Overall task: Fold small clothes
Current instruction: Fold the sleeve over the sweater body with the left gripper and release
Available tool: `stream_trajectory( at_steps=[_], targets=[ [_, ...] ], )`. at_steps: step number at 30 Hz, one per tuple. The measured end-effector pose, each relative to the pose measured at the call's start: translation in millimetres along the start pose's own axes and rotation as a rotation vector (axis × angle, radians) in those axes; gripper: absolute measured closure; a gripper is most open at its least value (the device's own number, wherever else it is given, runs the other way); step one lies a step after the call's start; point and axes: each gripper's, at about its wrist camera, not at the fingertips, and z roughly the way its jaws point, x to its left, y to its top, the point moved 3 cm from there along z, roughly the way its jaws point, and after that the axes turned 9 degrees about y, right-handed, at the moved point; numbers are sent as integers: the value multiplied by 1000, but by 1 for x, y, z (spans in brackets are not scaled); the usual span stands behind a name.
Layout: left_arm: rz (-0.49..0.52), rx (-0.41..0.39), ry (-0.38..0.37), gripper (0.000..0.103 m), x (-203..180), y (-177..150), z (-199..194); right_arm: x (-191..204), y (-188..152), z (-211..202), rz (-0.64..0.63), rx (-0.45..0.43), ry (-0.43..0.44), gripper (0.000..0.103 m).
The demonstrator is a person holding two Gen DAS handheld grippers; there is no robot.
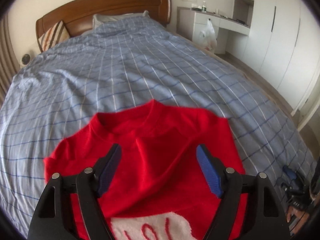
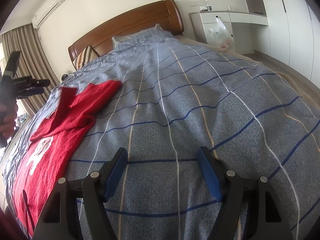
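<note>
The red sweater (image 1: 160, 150) lies flat on the bed (image 1: 140, 70), sleeves folded in. The left gripper (image 1: 159, 172) hovers above it, fingers open and empty. The right gripper (image 2: 162, 175) is beside it over the blue checked cover, fingers also open.

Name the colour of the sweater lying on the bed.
Red sweater with a white patch on the front; clearest in the left wrist view.
</note>
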Motion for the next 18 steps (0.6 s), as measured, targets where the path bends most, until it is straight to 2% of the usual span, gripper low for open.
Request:
stream_trajectory(
  at_steps=[3, 5, 7, 10, 13, 15, 18],
  targets=[
    [44, 23, -40, 24, -4, -29, -3, 0, 0, 0, 0, 0, 0, 31],
    [61, 11, -38, 24, 11, -47, -15, 0, 0, 0, 0, 0, 0, 31],
    [40, -5, -13, 24, 43, -65, -29, 0, 0, 0, 0, 0, 0, 31],
    [-70, -26, 70, 24, 113, -91, -46, -1, 0, 0, -1, 0, -1, 31],
    [-137, 2, 115, 26, 164, -122, -49, 0, 0, 0, -2, 0, -3, 31],
    [-108, 29, 125, 26, 172, -136, -44, 0, 0, 0, -4, -1, -6, 31],
    [1, 29, 162, 26, 154, -138, -29, 1, 1, -1, -7, 0, -10, 31]
  ],
)
